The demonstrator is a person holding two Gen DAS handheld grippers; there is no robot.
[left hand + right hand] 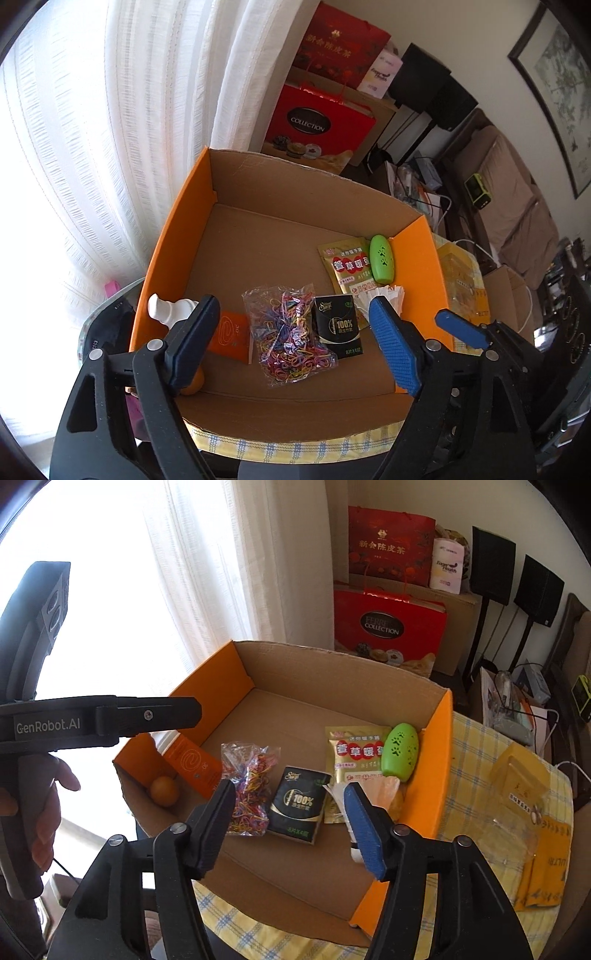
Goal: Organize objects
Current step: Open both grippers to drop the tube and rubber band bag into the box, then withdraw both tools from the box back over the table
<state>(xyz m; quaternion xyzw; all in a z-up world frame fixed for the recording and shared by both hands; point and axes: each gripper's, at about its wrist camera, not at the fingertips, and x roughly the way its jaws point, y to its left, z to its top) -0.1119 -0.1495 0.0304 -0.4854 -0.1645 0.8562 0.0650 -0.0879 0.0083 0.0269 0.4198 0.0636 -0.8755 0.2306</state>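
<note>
Both claws hang released above the cardboard box [439,738], nothing between their pads. Below the left claw [291,345] lies the bag of rubber bands [286,332]; below the right claw [291,829], the black tissue pack [297,806]. On the counter [476,797], right of the right claw, yellow packets [543,864] wait. Reaching for them, it could clip the box wall and shift everything, and the thin film may slip.
</note>
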